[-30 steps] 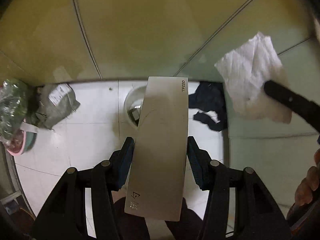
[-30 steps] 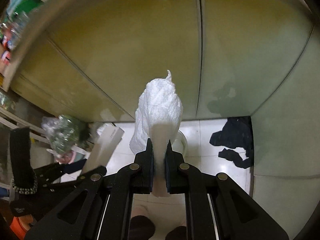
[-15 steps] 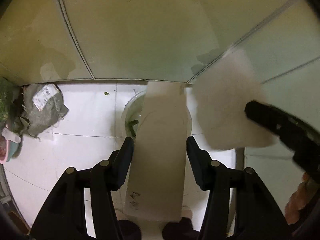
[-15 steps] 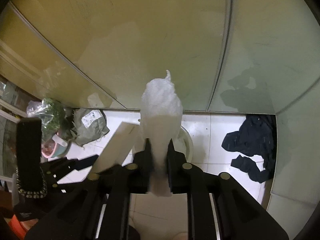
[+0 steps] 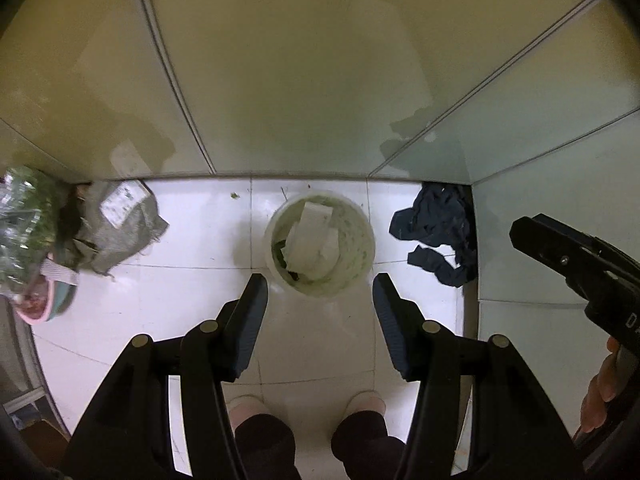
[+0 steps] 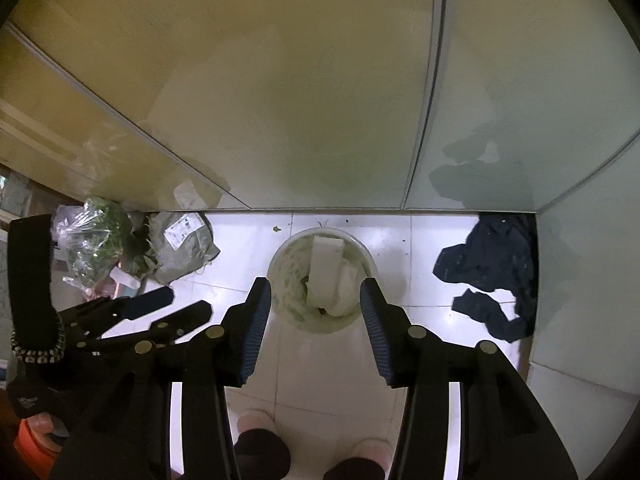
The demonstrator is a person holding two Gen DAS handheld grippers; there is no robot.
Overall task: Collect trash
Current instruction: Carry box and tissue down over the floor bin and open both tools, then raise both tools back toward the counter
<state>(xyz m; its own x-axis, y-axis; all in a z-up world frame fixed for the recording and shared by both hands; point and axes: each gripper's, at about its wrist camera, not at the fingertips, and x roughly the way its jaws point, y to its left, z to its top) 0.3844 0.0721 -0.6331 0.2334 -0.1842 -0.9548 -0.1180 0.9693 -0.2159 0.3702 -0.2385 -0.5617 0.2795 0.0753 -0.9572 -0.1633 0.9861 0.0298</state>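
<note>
A white bin stands on the tiled floor against the wall. Inside it a flat pale carton leans upright, with crumpled white tissue beside it. My left gripper hangs open above the bin's near side, nothing between its fingers. My right gripper is also over the bin; its jaws are opening and nothing is between them. In each wrist view the other gripper shows at the edge.
A dark blue cloth lies in the right corner. At the left are a grey parcel bag, a plastic bag of greens and a pink bowl. The person's feet stand below.
The carton has left my left gripper and the tissue my right gripper; both now lie in the bin. The right jaws have spread apart and both grippers have come over the bin.
</note>
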